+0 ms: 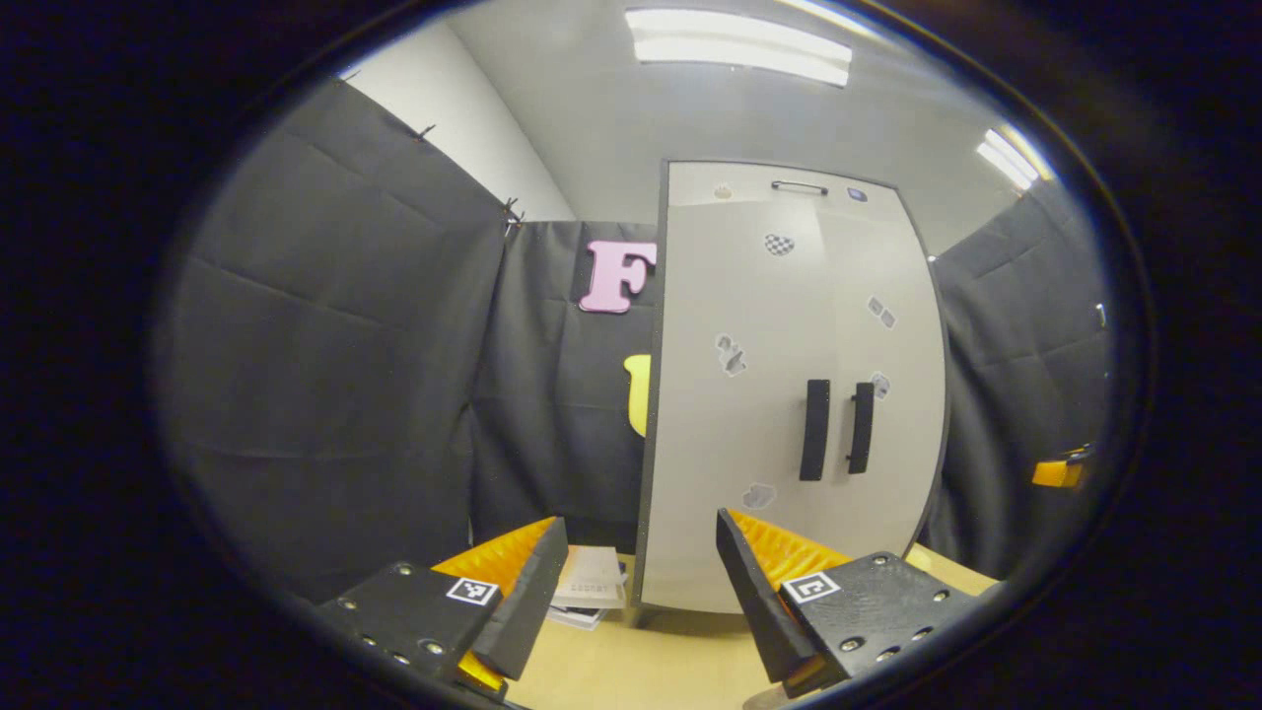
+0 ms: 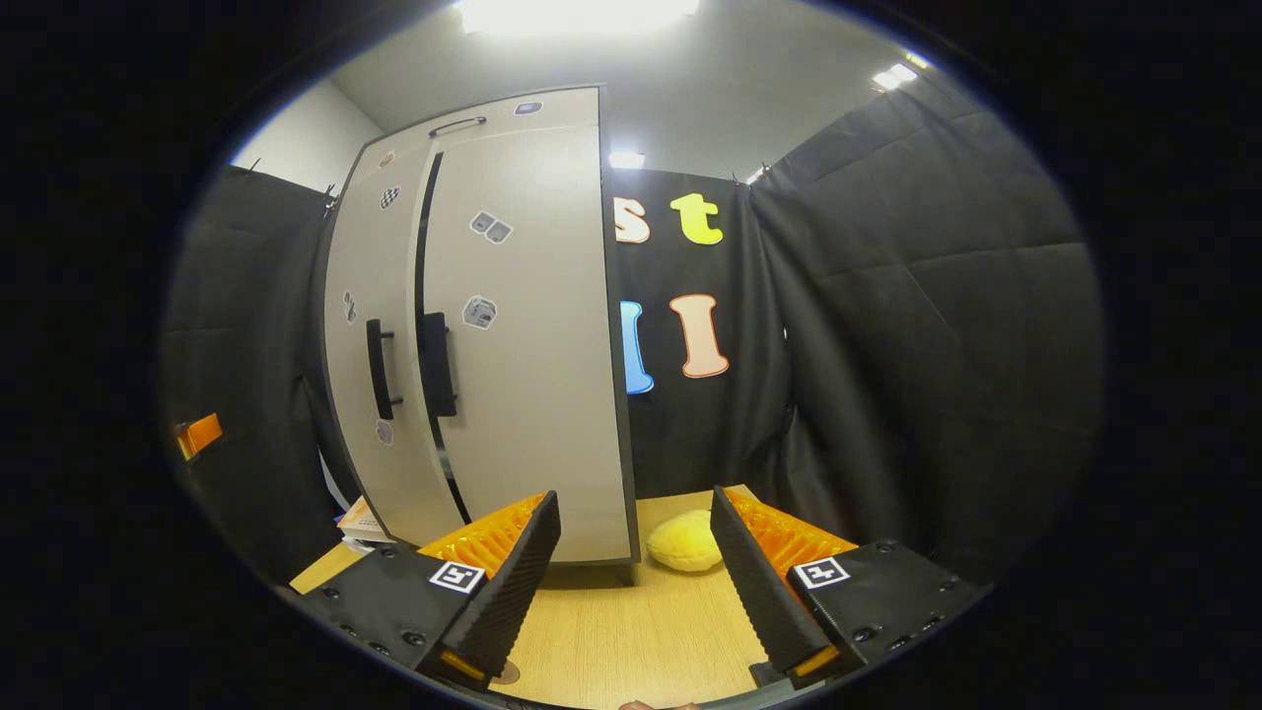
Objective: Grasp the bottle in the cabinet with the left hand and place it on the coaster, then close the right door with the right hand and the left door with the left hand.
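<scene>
your left tool (image 1: 631, 592) is hanging wide open and empty before the cabinet (image 1: 779, 394), lined up to face it; your right tool (image 2: 636, 582) is gaping empty too, beside the cabinet's right edge. both doors are looking shut, so the bottle, judging by that, is sitting hidden inside.

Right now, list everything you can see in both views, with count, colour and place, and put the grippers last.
Cabinet: one, pale grey, upright on the table, both doors about shut.
Door handles: two, black, vertical, side by side where the doors meet.
Stickers: several, grey and white, scattered on the doors.
Table: one, light wood, under the cabinet.
Papers: a small stack, white, left of the cabinet's foot.
Soft round thing: one, yellow, beside the cabinet's right corner.
Left gripper: open, holding nothing.
Right gripper: open, holding nothing.
</scene>
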